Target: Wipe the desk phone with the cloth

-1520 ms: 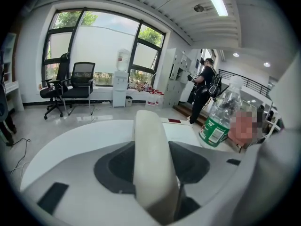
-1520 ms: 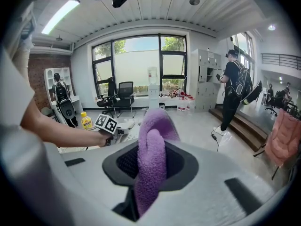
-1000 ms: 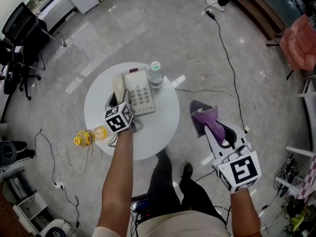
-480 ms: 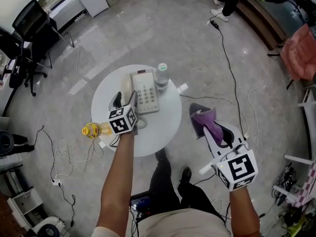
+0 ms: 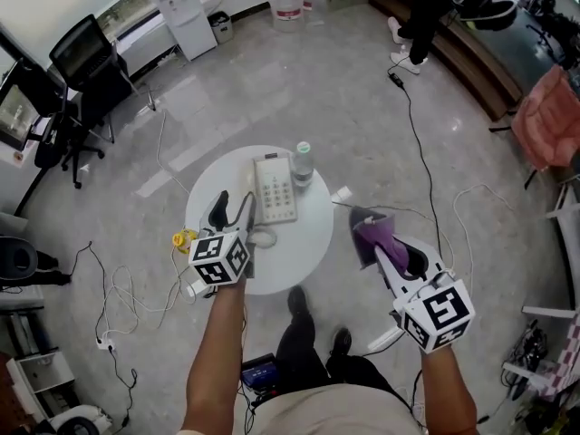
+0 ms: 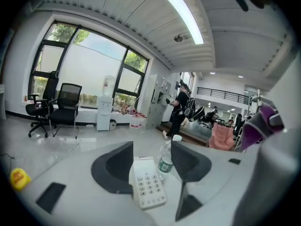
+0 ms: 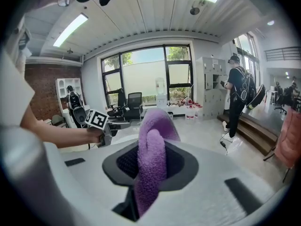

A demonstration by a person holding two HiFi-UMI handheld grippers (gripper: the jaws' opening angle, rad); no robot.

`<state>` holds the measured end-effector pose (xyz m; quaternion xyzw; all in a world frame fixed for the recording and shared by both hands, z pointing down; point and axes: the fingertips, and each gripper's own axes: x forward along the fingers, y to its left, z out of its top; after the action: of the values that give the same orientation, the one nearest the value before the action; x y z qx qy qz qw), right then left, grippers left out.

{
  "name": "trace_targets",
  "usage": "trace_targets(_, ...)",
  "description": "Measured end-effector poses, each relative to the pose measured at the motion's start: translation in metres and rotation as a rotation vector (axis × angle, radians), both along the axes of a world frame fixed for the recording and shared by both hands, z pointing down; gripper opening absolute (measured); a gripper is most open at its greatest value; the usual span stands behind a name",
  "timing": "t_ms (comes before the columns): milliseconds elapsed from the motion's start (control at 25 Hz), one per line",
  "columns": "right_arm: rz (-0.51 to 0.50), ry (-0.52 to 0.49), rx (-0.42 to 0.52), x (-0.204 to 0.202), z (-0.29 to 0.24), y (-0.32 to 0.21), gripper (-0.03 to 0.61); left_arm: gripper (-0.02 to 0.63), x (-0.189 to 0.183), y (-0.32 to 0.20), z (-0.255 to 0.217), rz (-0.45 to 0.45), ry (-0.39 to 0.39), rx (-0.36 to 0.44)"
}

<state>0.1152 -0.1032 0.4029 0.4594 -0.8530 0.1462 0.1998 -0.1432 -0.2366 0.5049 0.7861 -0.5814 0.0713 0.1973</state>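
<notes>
We are backing off the counter [image 5: 308, 247]. Left tongs [image 5: 232, 214] are closing empty, clear of the desk phone [image 5: 275, 188]. Right tongs [image 5: 367, 227] are clenching the purple cloth [image 5: 382, 237], so wiping seems paused.

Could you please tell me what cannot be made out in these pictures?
Key labels on the phone: too small in the head view, blurred in the left gripper view.
Print on the bottle: too small in both views.
Lower end of the cloth: right gripper view, sunk inside the shut right gripper.
The yellow thing on the floor: head view, too small.
</notes>
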Motion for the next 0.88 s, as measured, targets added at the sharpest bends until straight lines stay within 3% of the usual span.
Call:
trace_targets(240, -0.034, -0.093, 0.031, 0.007, -0.034, 0.019, 0.066, 0.142, 0.016, 0.042, -0.097, 0.068, 0.044, 0.164)
trace_targets(440, -0.054, -0.151, 0.089, 0.015, -0.066, 0.043, 0.066, 0.030, 0.046, 0.097, -0.167, 0.206, 0.051, 0.264)
trace_targets(880, -0.111, -0.178, 0.228, 0.040, -0.140, 0.115, 0.063, 0.011, 0.121, 0.232, -0.274, 0.508, -0.025, 0.326)
